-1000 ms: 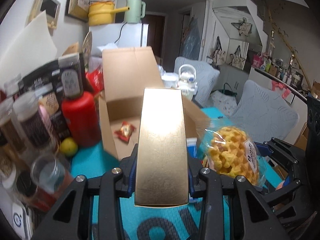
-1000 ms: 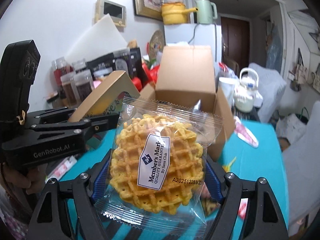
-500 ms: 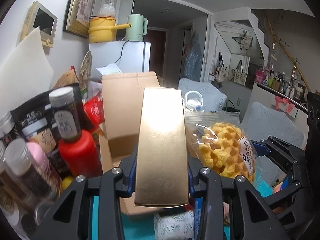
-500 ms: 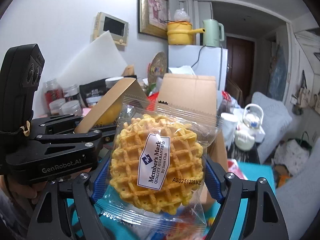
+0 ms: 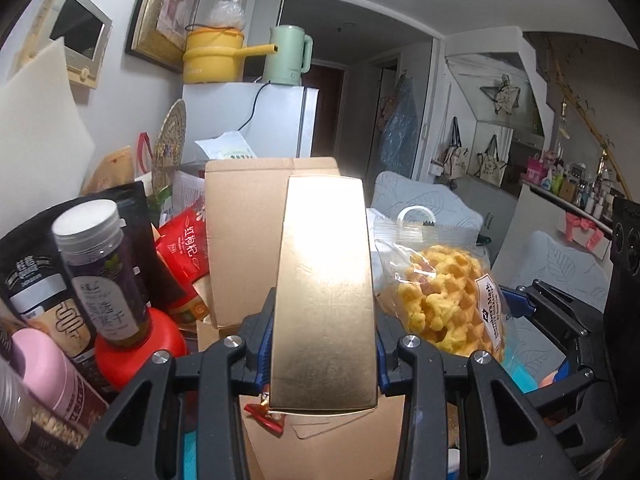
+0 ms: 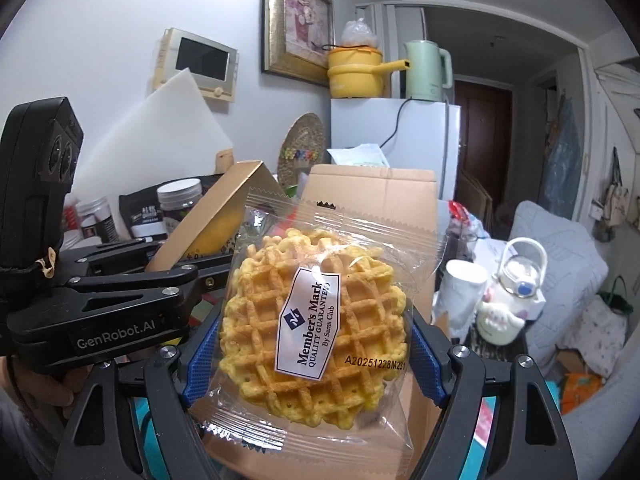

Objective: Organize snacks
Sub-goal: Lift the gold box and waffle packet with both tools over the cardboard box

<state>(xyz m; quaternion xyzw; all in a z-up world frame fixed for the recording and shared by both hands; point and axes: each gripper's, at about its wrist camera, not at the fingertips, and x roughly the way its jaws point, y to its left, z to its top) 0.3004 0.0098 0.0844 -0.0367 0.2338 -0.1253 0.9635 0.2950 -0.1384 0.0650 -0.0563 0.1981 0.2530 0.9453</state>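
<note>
The left tool (image 5: 324, 354) is clenched on a long, shiny gold box (image 5: 325, 292), plain on its upper face and catching a bright glare, held up in front of the raised flap of an open cardboard carton (image 5: 248, 240). The right tool (image 6: 312, 354) grips a round golden waffle (image 6: 316, 320) sealed in a clear crinkly wrapper with zigzag ends and a white label with dark blue print, its blue pads pressing both edges. Both snacks hang above the carton, side by side.
</note>
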